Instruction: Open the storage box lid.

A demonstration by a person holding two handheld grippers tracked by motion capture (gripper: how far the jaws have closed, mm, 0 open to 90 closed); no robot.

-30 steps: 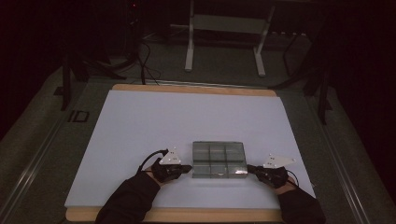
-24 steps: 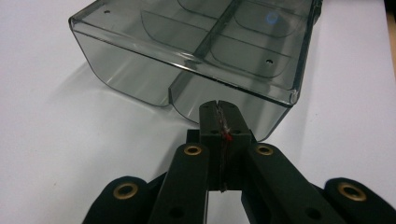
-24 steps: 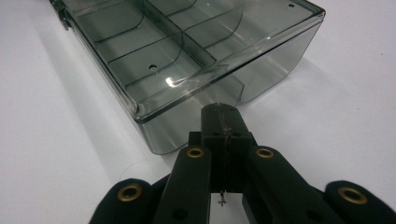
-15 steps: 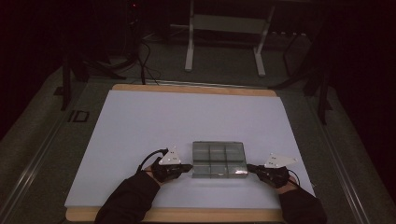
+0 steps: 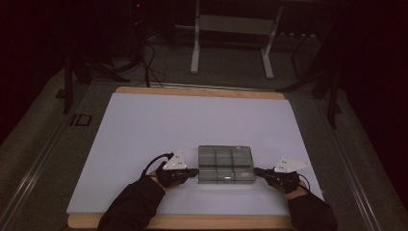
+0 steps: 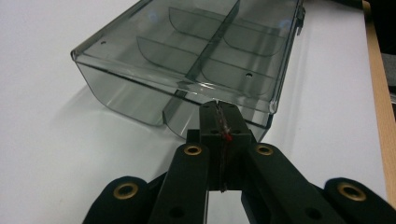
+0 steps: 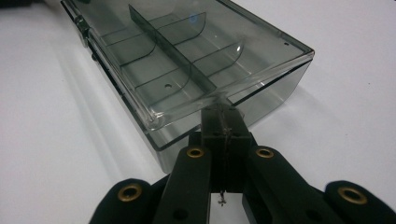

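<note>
Evidently, both grippers' closed jaws touch the divided clear box [image 5: 225,164] (compartments bare).

A smoky transparent plastic compartment box [image 5: 225,164] lies flat on the white worktop [image 5: 159,125], its clear lid down. One long divider runs along its middle, and curved cross dividers split it into six cells, all empty. It sits between the two pairs of jaws, each pressed together at the middle of one short end. In the left gripper view the box [image 6: 196,60] stretches straight ahead of the jaws; in the right gripper view the box [image 7: 187,60] does likewise.
</note>
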